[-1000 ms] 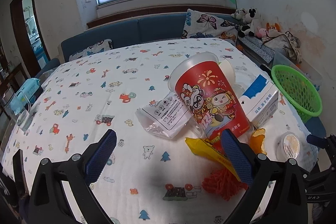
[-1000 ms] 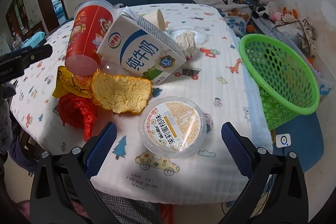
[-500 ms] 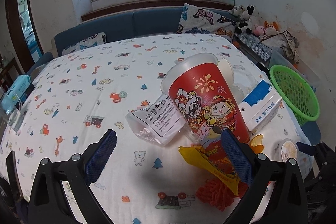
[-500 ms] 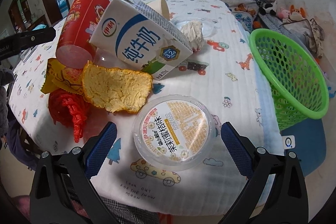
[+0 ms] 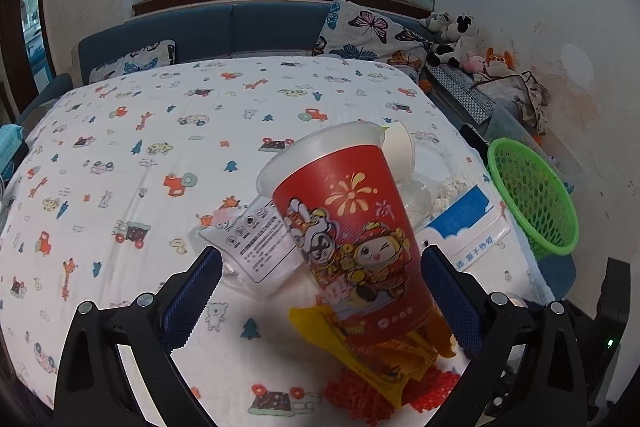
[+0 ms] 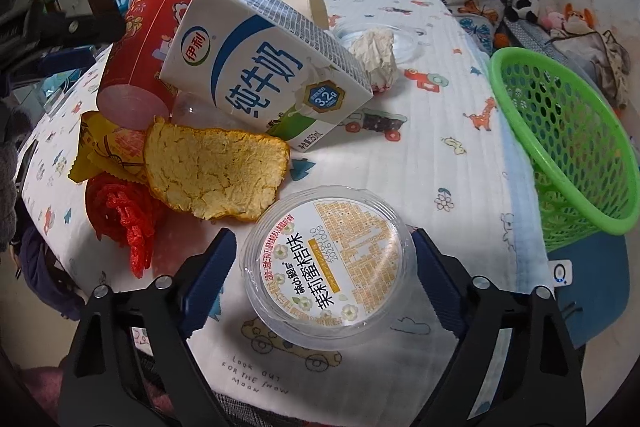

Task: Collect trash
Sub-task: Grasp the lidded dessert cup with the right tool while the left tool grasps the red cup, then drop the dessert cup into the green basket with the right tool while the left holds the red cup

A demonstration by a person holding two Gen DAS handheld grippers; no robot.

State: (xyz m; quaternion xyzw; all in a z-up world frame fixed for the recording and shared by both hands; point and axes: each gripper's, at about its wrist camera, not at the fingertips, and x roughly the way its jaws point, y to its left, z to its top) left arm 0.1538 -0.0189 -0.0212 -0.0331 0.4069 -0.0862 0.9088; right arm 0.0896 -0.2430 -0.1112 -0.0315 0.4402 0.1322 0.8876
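Right gripper [image 6: 323,269] low centre of the right wrist view, jaws wide but just been closing in, straddling the round clear-lidded jelly cup [image 6: 327,263]; the right pad looks at or near the cup's rim, the left pad shows a gap, so not gripped. Cup sits near the table's front edge. Above-left of it: orange peel [image 6: 216,173], pith side up, overlapping a yellow wrapper [image 6: 105,147] and beside red mesh netting [image 6: 122,215] at lower left. Milk carton [image 6: 264,67] lies tilted across upper centre, leaning against the red paper cup [image 6: 146,51] on its side at upper left. Crumpled tissue [image 6: 376,53] right of the carton, resting on a clear plastic lid [image 6: 404,41]. Green basket [image 6: 560,147] at right edge of the frame, tipped toward the table, apart from the trash pile. Left gripper [image 5: 320,291] bottom centre of the left wrist view, jaws wide, nothing pressed; the red paper cup's base end and the yellow wrapper lie between the pads, a clear printed bag [image 5: 256,247] just by the left pad. Everything on a cartoon-print tablecloth [image 5: 160,155].
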